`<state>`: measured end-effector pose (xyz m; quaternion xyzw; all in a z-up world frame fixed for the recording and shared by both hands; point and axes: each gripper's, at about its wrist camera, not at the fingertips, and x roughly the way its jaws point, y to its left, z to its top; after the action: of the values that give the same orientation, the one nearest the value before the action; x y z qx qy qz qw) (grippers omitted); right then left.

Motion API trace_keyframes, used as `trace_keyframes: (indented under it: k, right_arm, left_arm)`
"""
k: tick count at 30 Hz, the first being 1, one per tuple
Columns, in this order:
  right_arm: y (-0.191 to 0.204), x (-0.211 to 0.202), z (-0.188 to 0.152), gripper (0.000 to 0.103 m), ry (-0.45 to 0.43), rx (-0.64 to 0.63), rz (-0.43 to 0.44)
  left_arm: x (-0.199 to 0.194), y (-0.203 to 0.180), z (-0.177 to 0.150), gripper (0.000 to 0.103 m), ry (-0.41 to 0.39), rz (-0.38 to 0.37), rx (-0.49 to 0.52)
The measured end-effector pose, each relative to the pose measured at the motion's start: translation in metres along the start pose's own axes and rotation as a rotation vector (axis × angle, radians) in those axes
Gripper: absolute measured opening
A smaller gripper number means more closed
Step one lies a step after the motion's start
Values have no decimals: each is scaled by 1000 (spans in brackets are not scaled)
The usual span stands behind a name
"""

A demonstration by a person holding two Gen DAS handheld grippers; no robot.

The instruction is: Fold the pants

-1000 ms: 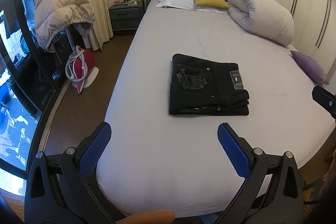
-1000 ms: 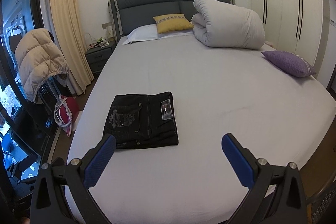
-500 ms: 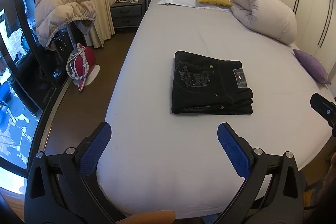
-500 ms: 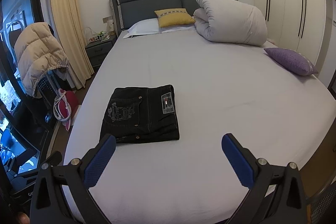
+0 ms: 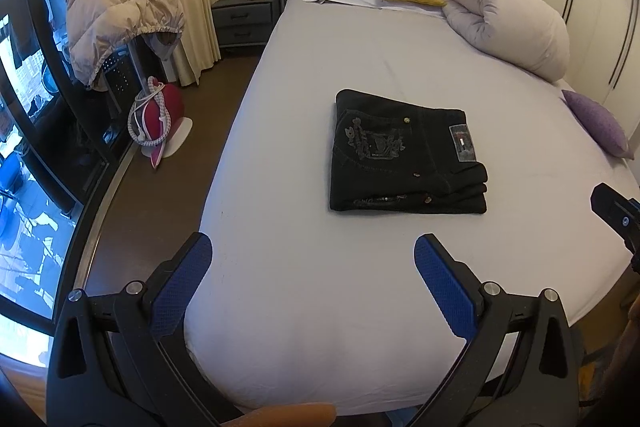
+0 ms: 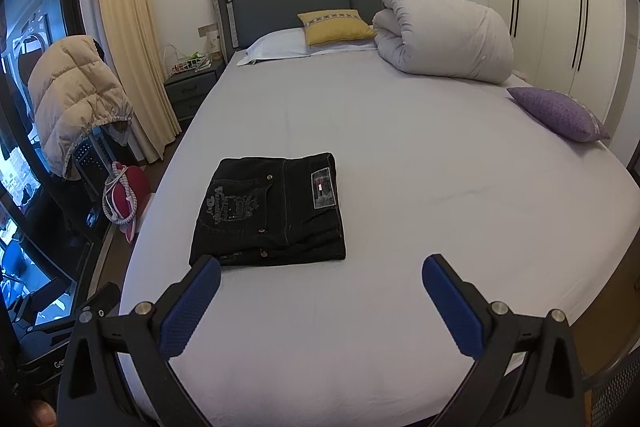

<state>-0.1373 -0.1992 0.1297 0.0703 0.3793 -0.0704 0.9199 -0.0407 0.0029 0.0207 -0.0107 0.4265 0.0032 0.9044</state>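
Note:
Black pants (image 5: 404, 155) lie folded into a compact rectangle on the pale bed sheet (image 5: 312, 75), back pocket and label up. They also show in the right wrist view (image 6: 272, 211). My left gripper (image 5: 312, 267) is open and empty, held above the foot of the bed, short of the pants. My right gripper (image 6: 320, 283) is open and empty, just short of the pants' near edge; its left fingertip (image 6: 200, 279) overlaps the fold's near corner in view. Part of the right gripper (image 5: 616, 215) shows at the left view's right edge.
A rolled white duvet (image 6: 444, 31), yellow cushion (image 6: 336, 27) and white pillow (image 6: 276, 47) lie at the headboard. A purple cushion (image 6: 560, 113) sits at the bed's right edge. A nightstand (image 5: 244, 17), a puffer jacket on a rack (image 5: 120, 7) and a red bag (image 5: 160, 119) stand left.
Both grippers stay open and empty. The pants have slid slightly lower and larger in both views as the cameras shifted; the pants themselves have not moved on the bed.

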Motion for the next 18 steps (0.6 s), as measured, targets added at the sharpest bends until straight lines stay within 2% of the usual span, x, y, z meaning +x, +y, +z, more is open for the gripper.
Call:
trace_keyframes:
  k: [18]
  right_arm:
    - [4, 2, -2, 103, 7, -3, 1]
  left_arm:
    - [2, -1, -2, 103, 7, -2, -2]
